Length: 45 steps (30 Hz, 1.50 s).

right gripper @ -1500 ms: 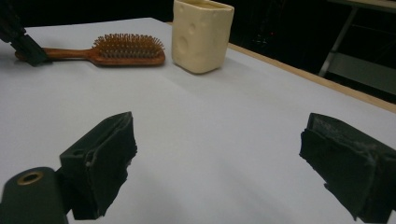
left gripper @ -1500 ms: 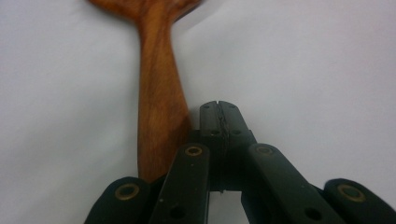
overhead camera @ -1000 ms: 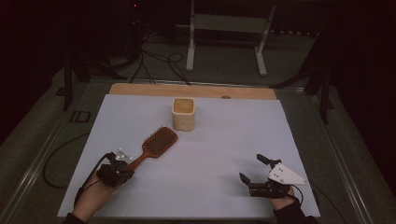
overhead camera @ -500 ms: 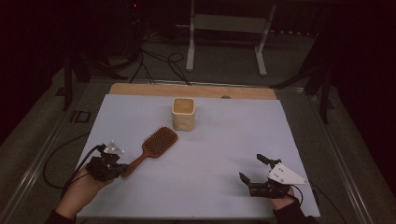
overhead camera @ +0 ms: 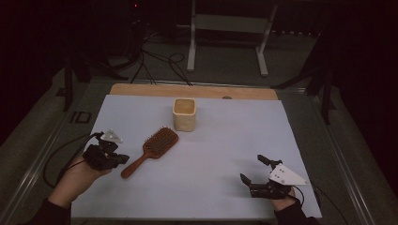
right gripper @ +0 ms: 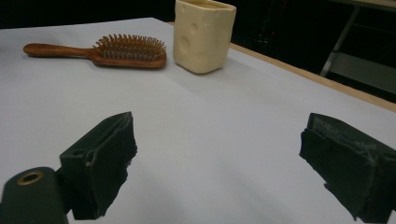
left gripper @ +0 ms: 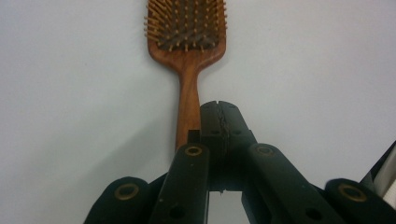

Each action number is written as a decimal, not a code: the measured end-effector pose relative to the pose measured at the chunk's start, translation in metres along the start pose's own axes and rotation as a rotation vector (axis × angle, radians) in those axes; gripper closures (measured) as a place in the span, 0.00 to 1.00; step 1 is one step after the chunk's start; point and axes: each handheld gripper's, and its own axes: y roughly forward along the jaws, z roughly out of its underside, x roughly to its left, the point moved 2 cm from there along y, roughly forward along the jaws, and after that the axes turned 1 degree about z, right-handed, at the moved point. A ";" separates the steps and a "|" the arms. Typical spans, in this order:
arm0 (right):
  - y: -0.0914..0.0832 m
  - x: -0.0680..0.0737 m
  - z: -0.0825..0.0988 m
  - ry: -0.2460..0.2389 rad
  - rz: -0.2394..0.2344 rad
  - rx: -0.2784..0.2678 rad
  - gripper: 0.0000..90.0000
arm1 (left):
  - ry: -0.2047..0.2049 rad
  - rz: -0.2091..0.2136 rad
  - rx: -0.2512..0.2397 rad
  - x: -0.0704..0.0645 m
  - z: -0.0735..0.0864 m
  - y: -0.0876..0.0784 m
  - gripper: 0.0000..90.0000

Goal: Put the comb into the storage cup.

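Dark surroundings close in on a pale table [overhead camera: 211,187], and from where I stand the person's left gripper [overhead camera: 123,159] sits near the table's left edge. Its two black jaws are pressed flat together with nothing caught between them; in the left gripper view the closed tips [left gripper: 219,112] hang above the sheet, just beside the end of the hairbrush [overhead camera: 151,151] handle. Whether they brush the wood I cannot tell.

Running away from those tips, the wooden handle leads up to the paddle head [left gripper: 187,25], bristles facing up, the whole brush lying flat on the table and angled toward the far right.

Beyond the brush head, a little farther from the left gripper, stands a cream cup [overhead camera: 184,114] with round dimples in its side, upright and near the brush head without touching it.

Well apart, over by the near right corner, the right gripper [overhead camera: 251,169] rests low by the table with its jaws spread wide and empty. Its own view looks across bare table at the brush [right gripper: 98,51] and cup [right gripper: 203,35] side by side.
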 end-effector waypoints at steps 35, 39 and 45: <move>0.001 0.001 0.001 0.000 -0.012 0.004 0.11 | 0.055 0.033 0.147 0.012 -0.021 0.063 0.32; 0.001 0.001 0.000 -0.003 -0.010 0.003 0.11 | 0.058 0.012 0.173 0.013 -0.020 0.072 0.16; 0.001 0.001 0.001 -0.002 -0.012 0.003 0.11 | 0.073 0.039 0.208 0.012 -0.020 0.084 0.01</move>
